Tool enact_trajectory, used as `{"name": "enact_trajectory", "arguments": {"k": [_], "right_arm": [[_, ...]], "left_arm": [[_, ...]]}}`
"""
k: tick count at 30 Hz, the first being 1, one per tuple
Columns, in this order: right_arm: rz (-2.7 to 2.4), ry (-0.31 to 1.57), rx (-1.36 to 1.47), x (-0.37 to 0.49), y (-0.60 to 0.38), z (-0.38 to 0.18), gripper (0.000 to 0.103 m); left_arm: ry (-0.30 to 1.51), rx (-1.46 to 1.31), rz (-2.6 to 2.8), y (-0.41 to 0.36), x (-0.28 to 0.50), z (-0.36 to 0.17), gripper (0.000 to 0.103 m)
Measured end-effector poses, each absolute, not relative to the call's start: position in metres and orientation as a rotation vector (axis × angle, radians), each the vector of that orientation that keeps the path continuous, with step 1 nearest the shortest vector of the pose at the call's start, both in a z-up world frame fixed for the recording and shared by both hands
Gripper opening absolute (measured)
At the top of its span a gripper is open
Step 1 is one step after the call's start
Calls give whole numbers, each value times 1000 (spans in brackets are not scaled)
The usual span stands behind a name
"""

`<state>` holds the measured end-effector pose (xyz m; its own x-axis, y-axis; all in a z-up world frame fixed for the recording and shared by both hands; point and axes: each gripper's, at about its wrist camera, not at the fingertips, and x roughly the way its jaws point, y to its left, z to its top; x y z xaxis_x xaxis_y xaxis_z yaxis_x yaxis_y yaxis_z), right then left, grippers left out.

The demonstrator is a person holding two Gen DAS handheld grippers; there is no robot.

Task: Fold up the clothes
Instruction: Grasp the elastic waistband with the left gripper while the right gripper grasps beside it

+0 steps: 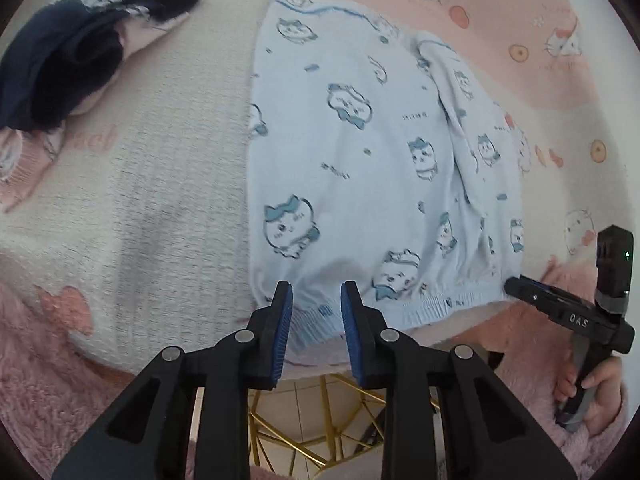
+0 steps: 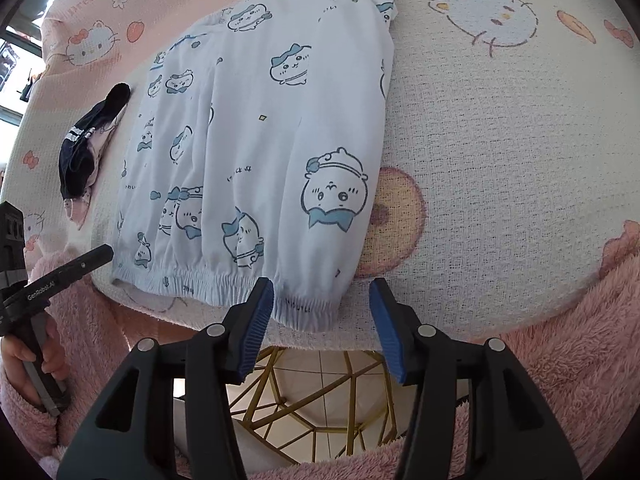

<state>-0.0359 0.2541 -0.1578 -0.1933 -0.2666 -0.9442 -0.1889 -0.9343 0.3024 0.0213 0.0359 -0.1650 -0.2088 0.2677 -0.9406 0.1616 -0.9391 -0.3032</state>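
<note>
A pale blue top with cartoon prints (image 1: 360, 152) (image 2: 264, 128) lies flat on the blanket-covered table (image 1: 160, 184) (image 2: 500, 160), sleeves folded in, its ribbed hem at the near edge. My left gripper (image 1: 316, 296) stands open just over the hem's left part, nothing between its blue pads. The right gripper (image 2: 322, 296) is open too, its jaws straddling the hem's right corner. Each gripper shows in the other's view: the right gripper (image 1: 516, 286) at the hem's right end, the left gripper (image 2: 102, 255) at the hem's left end.
A dark navy and pink garment (image 1: 80, 52) (image 2: 88, 144) lies bunched at the table's far left. A person's hands in fluffy pink sleeves (image 1: 596, 392) (image 2: 36, 360) hold the grippers. Below the near table edge show a gold wire frame (image 2: 320, 400) and tiled floor.
</note>
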Motion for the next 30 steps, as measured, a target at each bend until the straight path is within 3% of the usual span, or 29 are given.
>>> {"name": "enact_trajectory", "arguments": {"k": [9, 12, 15, 17, 18, 19, 24, 25, 27, 30], "right_arm": [[-2385, -585, 1935, -31, 265, -149, 51], [-2272, -674, 1955, -32, 266, -161, 52], [-2225, -647, 1941, -35, 254, -164, 62], [-2204, -665, 1912, -34, 253, -163, 55], [-2194, -674, 1898, -34, 252, -163, 38], [-2186, -690, 1891, -33, 253, -163, 27], [-2095, -858, 1835, -36, 253, -169, 23], [-2100, -860, 1856, -37, 252, -172, 26], [-2112, -869, 1891, -39, 252, -177, 27], [-2087, -884, 1873, -42, 250, -178, 28]], "left_arm": [[-749, -1969, 2317, 9, 35, -170, 30], [-835, -1974, 2308, -1, 39, -171, 38], [-865, -2028, 2282, -1, 43, -180, 41], [-916, -2020, 2289, -2, 48, -182, 42], [-967, -2006, 2261, -2, 50, -184, 43], [-1020, -1985, 2218, -2, 52, -188, 43], [-1102, -1920, 2186, -3, 56, -195, 44], [-1085, -1906, 2198, -2, 55, -195, 43], [-1037, -1889, 2217, 3, 52, -195, 19], [-994, -1854, 2204, 11, 46, -192, 10]]}}
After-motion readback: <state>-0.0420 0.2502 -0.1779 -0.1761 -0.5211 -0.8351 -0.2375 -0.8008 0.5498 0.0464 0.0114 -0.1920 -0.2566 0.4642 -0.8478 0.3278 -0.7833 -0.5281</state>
